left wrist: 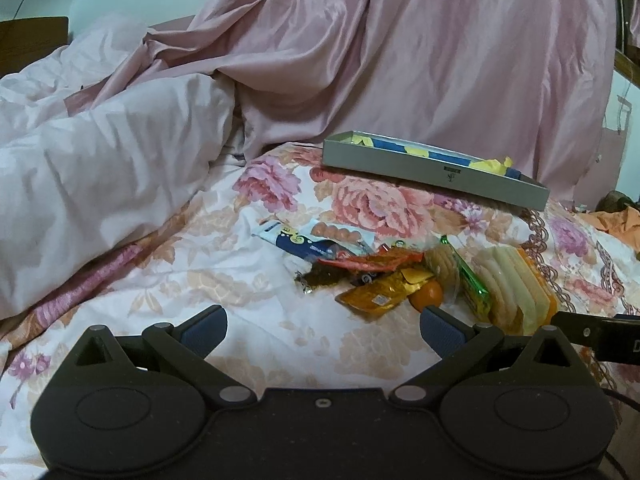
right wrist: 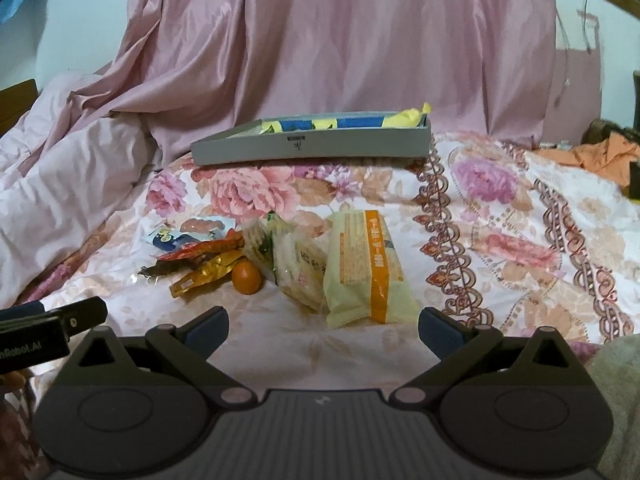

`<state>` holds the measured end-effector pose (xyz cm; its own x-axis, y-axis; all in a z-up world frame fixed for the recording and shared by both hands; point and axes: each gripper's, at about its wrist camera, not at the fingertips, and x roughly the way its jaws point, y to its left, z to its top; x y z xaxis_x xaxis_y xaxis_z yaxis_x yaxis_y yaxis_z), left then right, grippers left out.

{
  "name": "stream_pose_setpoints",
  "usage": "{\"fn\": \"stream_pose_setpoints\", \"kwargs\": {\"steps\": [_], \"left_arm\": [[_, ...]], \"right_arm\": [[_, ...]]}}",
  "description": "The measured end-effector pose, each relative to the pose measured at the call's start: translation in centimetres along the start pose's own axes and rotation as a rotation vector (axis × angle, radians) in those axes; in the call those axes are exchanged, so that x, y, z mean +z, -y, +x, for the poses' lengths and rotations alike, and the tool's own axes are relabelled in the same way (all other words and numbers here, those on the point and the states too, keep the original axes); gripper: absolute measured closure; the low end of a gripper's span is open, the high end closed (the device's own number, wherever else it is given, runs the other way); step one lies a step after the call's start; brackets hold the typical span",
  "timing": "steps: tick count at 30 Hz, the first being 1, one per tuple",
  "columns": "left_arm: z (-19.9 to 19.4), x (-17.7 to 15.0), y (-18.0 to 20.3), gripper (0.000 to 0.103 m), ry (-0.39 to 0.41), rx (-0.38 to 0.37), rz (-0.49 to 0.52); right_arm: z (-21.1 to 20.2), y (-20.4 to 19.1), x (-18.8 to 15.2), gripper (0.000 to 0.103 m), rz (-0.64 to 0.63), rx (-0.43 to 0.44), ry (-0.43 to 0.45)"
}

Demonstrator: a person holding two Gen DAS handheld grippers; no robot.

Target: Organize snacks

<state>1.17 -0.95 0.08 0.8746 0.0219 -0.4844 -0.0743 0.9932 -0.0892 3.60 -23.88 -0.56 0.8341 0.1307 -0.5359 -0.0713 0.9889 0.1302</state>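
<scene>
- both grippers, left (left wrist: 323, 330) and right (right wrist: 323, 332), spread wide, holding nothing
- wafer pack (right wrist: 368, 268) looks light, crinkly, crushable, so i'd pinch its sealed end
- orange (right wrist: 247, 277) probably rolls

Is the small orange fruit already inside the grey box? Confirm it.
No, the small orange fruit lies on the floral bedspread among the snack packets, well in front of the grey box.

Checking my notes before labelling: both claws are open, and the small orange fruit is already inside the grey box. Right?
Not quite. The orange fruit lies on the floral bedspread among the snack packets, well short of the grey box; the right wrist view shows it. Both claws are open.
</scene>
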Motion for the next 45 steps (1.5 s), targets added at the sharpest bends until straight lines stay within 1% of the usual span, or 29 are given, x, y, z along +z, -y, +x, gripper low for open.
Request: {"fn": "stream_pose_setpoints", "kwargs": {"steps": [5, 7, 11, 13, 16, 19, 23, 26, 28, 30, 32, 34, 37, 38, 39, 41, 43, 45], "left_arm": [[0.8, 1.0, 0.1, 0.001, -0.018, -0.015, -0.01], [1.2, 1.3, 0.3, 0.001, -0.025, -0.038, -0.021], [2.3, 1.7, 1.2, 0.001, -0.058, -0.089, -0.026], [2.9, 1.8, 1.9, 0.001, -0.071, -0.113, -0.024], [3.7, 1.9, 3.0, 0.001, -0.085, -0.142, -0.031], [4.4, 1.9, 4.4, 0.001, -0.079, -0.166, -0.016], [5.3, 2.2, 6.3, 0.001, -0.085, -0.22, 0.017], [6.0, 2.2, 7.6, 0.001, -0.099, -0.261, 0.035], [6.4, 2.2, 8.5, 0.001, -0.109, -0.284, 0.05], [6.7, 2.1, 9.3, 0.001, -0.112, -0.3, 0.064], [7.1, 2.0, 9.9, 0.001, -0.114, -0.317, 0.068], [7.4, 2.0, 10.4, 0.004, -0.114, -0.324, 0.063], [8.0, 2.0, 11.0, 0.008, -0.124, -0.359, 0.058], [8.1, 1.9, 11.2, 0.009, -0.126, -0.368, 0.059], [8.2, 1.9, 11.4, 0.009, -0.126, -0.374, 0.061], [8.4, 2.0, 11.8, 0.01, -0.122, -0.393, 0.058], [8.7, 2.0, 12.2, 0.015, -0.121, -0.414, 0.052], [9.1, 2.1, 12.6, 0.017, -0.129, -0.429, 0.05]], "right_arm": [[0.6, 0.7, 1.3, 0.0, -0.002, 0.013, -0.01], [1.1, 1.1, 2.1, 0.0, -0.01, 0.024, -0.015], [2.7, 2.3, 3.9, 0.0, -0.018, 0.057, -0.057], [3.6, 2.8, 4.7, 0.0, -0.026, 0.069, -0.087], [5.1, 3.6, 5.6, 0.0, -0.049, 0.061, -0.13], [6.8, 4.9, 6.5, 0.0, -0.013, 0.067, -0.179], [9.6, 6.9, 7.5, 0.0, 0.039, 0.093, -0.242], [11.6, 7.5, 7.9, 0.0, 0.021, 0.092, -0.294], [13.1, 7.9, 7.9, 0.001, 0.013, 0.099, -0.347], [14.2, 8.4, 7.7, 0.002, 0.03, 0.136, -0.383], [15.1, 8.7, 7.6, 0.009, 0.058, 0.17, -0.423], [15.9, 9.1, 7.5, 0.014, 0.084, 0.2, -0.457], [15.8, 9.4, 7.5, 0.023, 0.08, 0.219, -0.461], [15.6, 9.5, 7.5, 0.027, 0.058, 0.196, -0.445], [15.5, 9.6, 7.6, 0.029, 0.058, 0.201, -0.443], [15.4, 10.0, 7.7, 0.041, 0.071, 0.207, -0.44], [15.1, 10.5, 7.9, 0.043, 0.086, 0.201, -0.432], [15.0, 11.0, 7.9, 0.043, 0.103, 0.199, -0.426]]}}
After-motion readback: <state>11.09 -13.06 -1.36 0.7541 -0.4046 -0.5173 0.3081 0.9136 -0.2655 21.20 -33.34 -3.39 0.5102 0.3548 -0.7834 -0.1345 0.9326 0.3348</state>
